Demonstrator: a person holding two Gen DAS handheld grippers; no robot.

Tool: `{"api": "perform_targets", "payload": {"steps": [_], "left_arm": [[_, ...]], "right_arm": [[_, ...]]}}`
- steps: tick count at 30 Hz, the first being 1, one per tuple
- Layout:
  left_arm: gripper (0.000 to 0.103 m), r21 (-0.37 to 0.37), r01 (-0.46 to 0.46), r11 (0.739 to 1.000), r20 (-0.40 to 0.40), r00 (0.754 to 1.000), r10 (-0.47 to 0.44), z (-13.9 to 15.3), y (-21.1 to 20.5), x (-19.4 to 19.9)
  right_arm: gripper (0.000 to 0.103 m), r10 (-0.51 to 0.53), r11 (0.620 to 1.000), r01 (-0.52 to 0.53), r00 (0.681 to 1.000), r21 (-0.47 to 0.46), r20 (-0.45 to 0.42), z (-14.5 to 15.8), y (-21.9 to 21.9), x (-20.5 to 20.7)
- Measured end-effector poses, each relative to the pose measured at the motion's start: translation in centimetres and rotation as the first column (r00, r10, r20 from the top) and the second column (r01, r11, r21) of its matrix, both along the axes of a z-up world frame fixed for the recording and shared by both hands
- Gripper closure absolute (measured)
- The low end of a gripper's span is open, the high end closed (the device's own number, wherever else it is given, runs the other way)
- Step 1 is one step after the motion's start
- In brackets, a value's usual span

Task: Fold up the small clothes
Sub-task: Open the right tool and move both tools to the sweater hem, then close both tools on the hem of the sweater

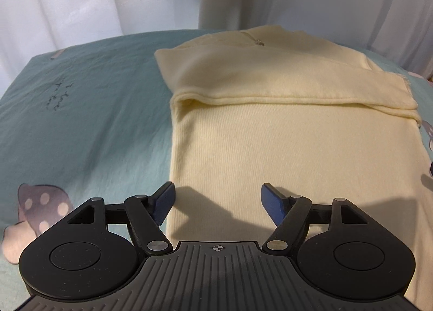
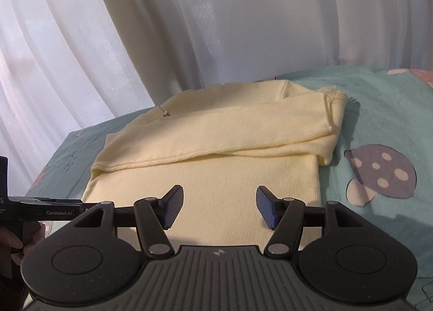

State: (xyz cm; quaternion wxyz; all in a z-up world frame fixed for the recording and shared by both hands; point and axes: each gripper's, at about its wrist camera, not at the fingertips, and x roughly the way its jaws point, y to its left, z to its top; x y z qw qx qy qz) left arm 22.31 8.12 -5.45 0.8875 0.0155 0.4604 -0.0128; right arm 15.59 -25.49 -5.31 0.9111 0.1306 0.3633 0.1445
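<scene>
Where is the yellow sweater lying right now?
The yellow sweater lies partly folded on the teal bedsheet, ahead of both open grippers, with white curtains behind it.

Both grippers are matte black, the left gripper and right gripper alike: blue textured pads, silver pivot screws, round discs, a ribbed grey base with a crosshair mark. White "GenRobot.AI" lettering runs along one body.
</scene>
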Motion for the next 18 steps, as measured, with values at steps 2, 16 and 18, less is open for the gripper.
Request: {"api": "perform_targets", "payload": {"steps": [2, 16, 18], "left_arm": [[0.025, 0.014, -0.022, 1.000, -0.019, 1.000, 0.022, 0.4, 0.9, -2.0], [0.041, -0.110, -0.123, 0.986, -0.245, 0.965, 0.093, 1.0, 6.3, -10.1], [0.049, -0.132, -0.125, 0.983, -0.251, 0.964, 0.088, 1.1, 6.7, -10.9]], "right_arm": [[0.043, 0.027, 0.999, -0.028, 0.998, -0.027, -0.054, -0.4, -0.5, -2.7], [0.049, -0.097, 0.988, 0.130, 0.945, 0.087, -0.312, -2.9, -8.0, -13.8], [0.054, -0.094, 0.981, 0.144, 0.939, 0.130, -0.330, -3.1, -8.8, -14.1]]}}
